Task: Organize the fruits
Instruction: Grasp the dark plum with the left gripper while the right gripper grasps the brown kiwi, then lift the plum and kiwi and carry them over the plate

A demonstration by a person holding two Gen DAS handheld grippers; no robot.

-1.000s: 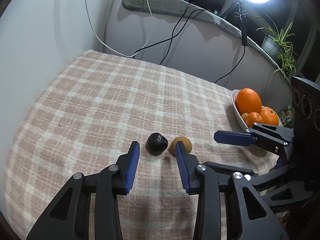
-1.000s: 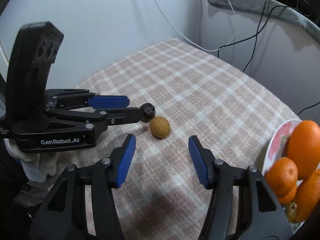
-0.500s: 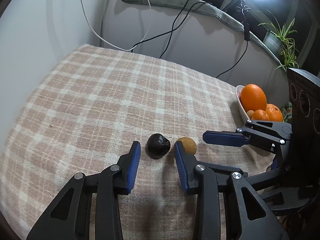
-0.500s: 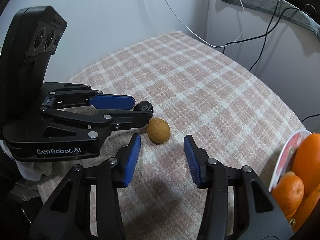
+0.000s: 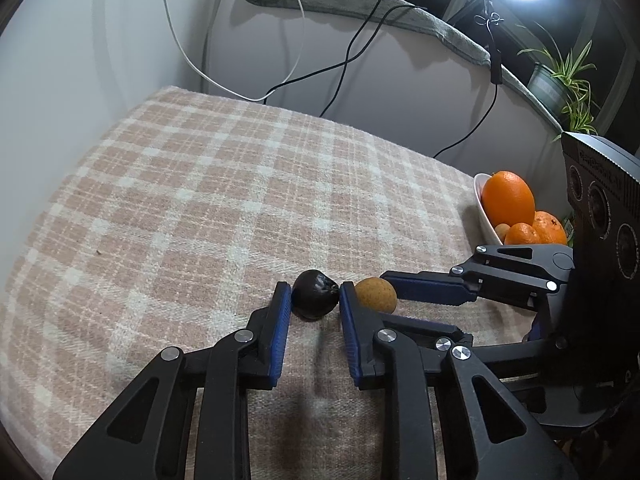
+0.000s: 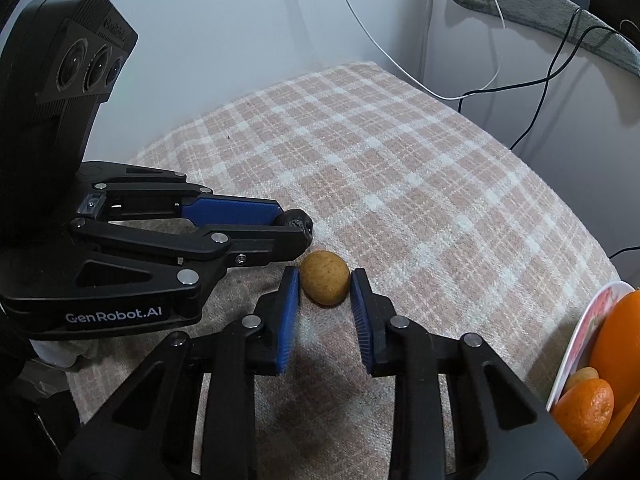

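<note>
Checked pink-and-cream cloth [image 5: 208, 184] carries a white bowl of oranges [image 5: 482, 216] at its right edge. Left of that bowl, the right gripper [image 6: 325, 286] has just closed on the round tan fruit [image 6: 324, 282]; further left, the left gripper [image 5: 314, 300] has just closed on the dark plum-like fruit [image 5: 314, 294].

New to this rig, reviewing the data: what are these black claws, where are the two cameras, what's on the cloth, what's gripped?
No robot arm here: a person holds one two-finger claw in each hand, with a fisheye camera on each looking along its fingers. The left claw has just been closing and its pads press the dark fruit. The right claw has also just been closing, with its pads against the tan fruit. Both fruits sit on the checked cloth. To the right, a white bowl holds oranges.
</note>
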